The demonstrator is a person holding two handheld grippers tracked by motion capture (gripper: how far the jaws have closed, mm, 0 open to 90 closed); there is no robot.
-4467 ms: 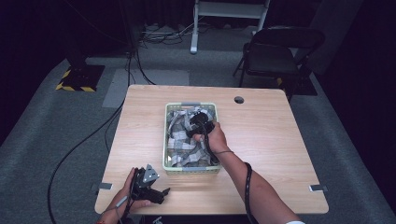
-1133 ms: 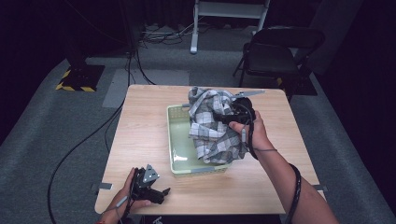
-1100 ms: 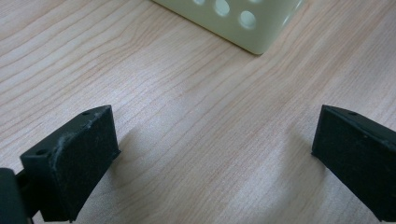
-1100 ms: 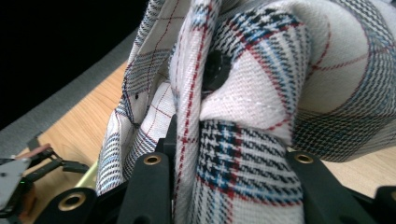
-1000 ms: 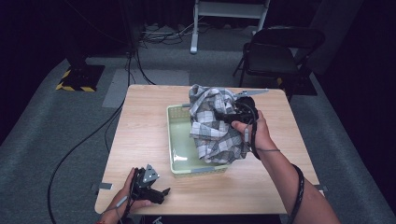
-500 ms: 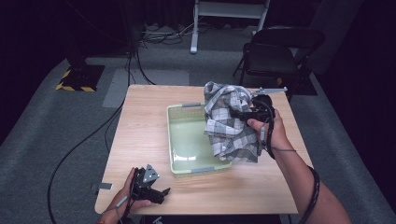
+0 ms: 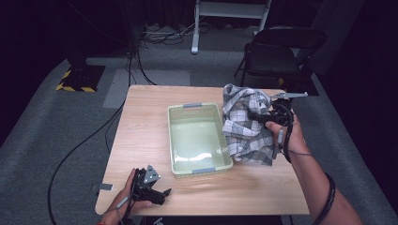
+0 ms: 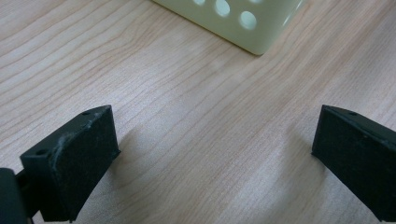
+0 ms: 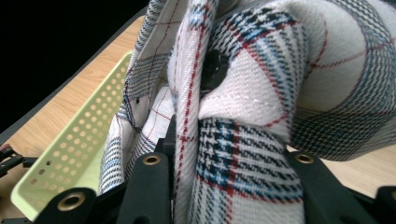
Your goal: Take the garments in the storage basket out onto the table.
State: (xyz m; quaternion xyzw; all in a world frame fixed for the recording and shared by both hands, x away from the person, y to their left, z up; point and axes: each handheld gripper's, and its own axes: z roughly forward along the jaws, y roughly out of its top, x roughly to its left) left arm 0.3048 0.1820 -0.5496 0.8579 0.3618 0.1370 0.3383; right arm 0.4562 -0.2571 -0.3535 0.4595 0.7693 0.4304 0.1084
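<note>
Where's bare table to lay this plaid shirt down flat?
Widest bare patch: table left of the basket, above the left gripper. A narrower strip runs along the near edge below the basket. Right side is crowded: the shirt hangs from the right gripper.

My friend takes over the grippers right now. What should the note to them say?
Right gripper: shut on the plaid shirt, holding it up over the table, just right of the green basket.
Left gripper: open, holding nothing, resting low on the table near the basket's front left corner.
Done: the shirt is out of the basket, and the basket looks empty.
Left: probably set the shirt down on the bare wood to the right and let go; the left gripper is free to help spread it.
</note>
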